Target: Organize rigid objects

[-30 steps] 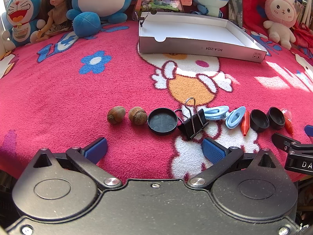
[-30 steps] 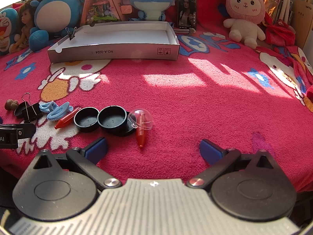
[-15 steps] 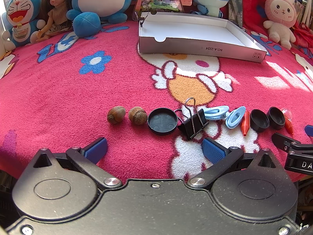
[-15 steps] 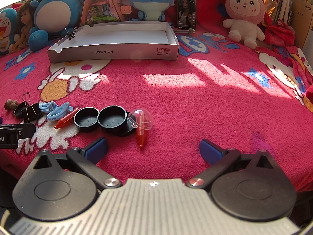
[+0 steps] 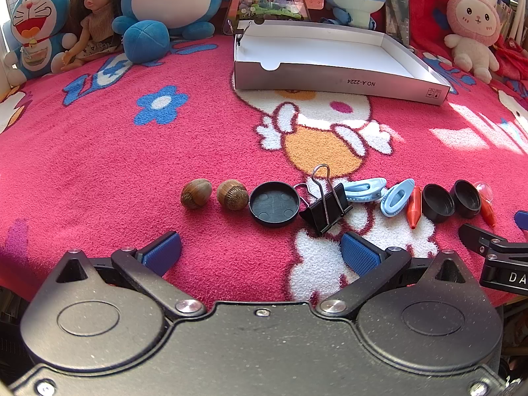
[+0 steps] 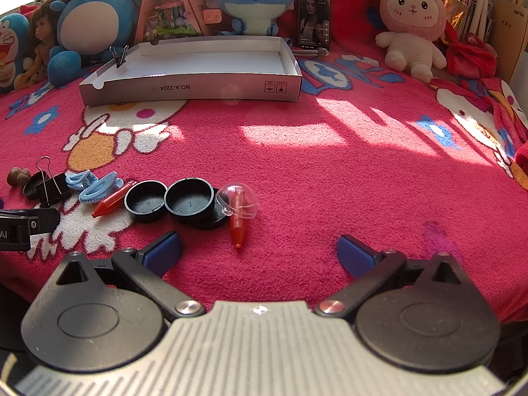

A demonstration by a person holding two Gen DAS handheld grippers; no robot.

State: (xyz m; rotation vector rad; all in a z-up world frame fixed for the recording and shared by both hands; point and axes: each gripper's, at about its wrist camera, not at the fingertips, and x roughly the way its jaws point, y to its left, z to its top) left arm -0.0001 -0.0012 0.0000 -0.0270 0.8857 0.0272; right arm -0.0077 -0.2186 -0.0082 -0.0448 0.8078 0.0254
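Both the left tool [image 5: 260,247] and the right tool [image 6: 259,249] are held low and level, jaws spread wide, nothing gripped, before the row of small objects on the pink fleece blanket [image 6: 330,171].

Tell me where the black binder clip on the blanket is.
In the left wrist view the black binder clip lies mid-row, between the flat black cap on its left and a light-blue clip on its right.
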